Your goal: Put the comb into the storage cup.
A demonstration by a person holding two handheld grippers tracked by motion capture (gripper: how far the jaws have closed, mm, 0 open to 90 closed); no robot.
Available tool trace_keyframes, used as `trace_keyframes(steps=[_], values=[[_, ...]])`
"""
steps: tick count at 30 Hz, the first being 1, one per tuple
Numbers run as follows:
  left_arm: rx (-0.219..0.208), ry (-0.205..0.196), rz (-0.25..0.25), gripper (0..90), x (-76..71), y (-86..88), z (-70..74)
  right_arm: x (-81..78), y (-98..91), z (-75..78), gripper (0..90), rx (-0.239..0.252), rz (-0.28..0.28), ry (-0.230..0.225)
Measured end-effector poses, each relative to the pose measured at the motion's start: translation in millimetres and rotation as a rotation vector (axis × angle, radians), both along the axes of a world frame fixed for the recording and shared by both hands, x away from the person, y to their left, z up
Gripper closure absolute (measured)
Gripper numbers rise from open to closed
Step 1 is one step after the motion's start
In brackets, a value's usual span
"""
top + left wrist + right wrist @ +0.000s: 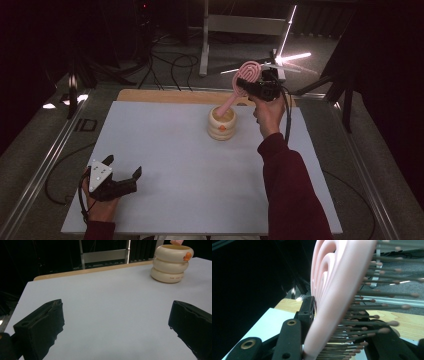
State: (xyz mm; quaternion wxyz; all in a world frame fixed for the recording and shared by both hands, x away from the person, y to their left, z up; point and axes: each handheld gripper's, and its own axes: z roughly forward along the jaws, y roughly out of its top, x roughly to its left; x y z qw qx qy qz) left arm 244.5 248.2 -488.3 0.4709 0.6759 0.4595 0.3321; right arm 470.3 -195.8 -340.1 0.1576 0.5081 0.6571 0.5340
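A pink hairbrush (242, 82) is tilted, its handle end dipping into a cream ribbed cup (222, 124) that stands at the back middle of the white table. My right gripper (258, 88) is shut on the brush's head. Up close in the right gripper view, the brush's pink back (337, 290) and bristles sit between the jaws. Near the front left corner my left gripper (122, 167) rests open, nothing between its jaws. In the left gripper view the cup (171, 263) stands far right, the brush's pink tip (177, 242) showing above its rim.
A white board (165, 165) covers the table, with a strip of wood (165, 96) along its back edge. Cables and a metal stand (205, 40) lie on the dark floor behind. A metal rail (45, 165) runs along the left side.
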Motion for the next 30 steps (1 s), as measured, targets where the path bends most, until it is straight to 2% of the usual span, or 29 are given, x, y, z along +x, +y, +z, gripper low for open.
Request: trace_keyframes(steps=[14, 30], values=[[-0.003, 0.002, -0.003, 0.6, 0.1, 0.0, -0.1, 1.9, -2.1, -7.4, 63.3, -0.021, -0.052, -0.004], [-0.011, 0.004, -0.004, 0.6, 0.2, 0.4, 0.0, 3.6, -2.2, -17.3, 63.3, -0.032, -0.082, 0.003]])
